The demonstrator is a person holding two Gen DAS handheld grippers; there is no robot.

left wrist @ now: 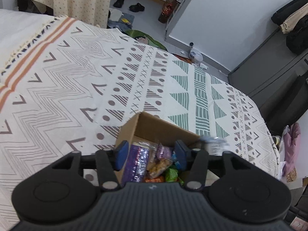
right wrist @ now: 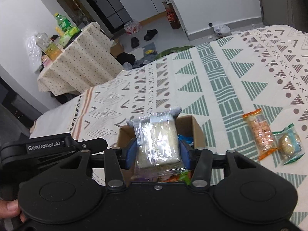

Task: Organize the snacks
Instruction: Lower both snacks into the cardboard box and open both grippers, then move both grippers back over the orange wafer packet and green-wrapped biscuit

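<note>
An open cardboard box [left wrist: 154, 127] stands on the patterned bedspread, holding several snack packets, among them a purple one [left wrist: 136, 163]. My left gripper [left wrist: 151, 155] hangs over the box, open, with nothing between its blue pads. My right gripper [right wrist: 158, 154] is above the same box [right wrist: 189, 123], and a clear packet of pale crackers [right wrist: 157, 140] stands between its pads, which lie against the packet's sides. That packet shows as a blur [left wrist: 213, 146] at the box's right corner in the left wrist view. An orange packet [right wrist: 259, 132] and a green-edged packet [right wrist: 289, 144] lie on the bed to the right.
The bedspread [left wrist: 77, 77] stretches left of and beyond the box. Past the bed's far edge are a cloth-covered table [right wrist: 77, 67] with bottles, shoes [right wrist: 150, 34] on the floor and dark cabinets [left wrist: 269, 61]. A thumb [right wrist: 9, 209] shows at the lower left.
</note>
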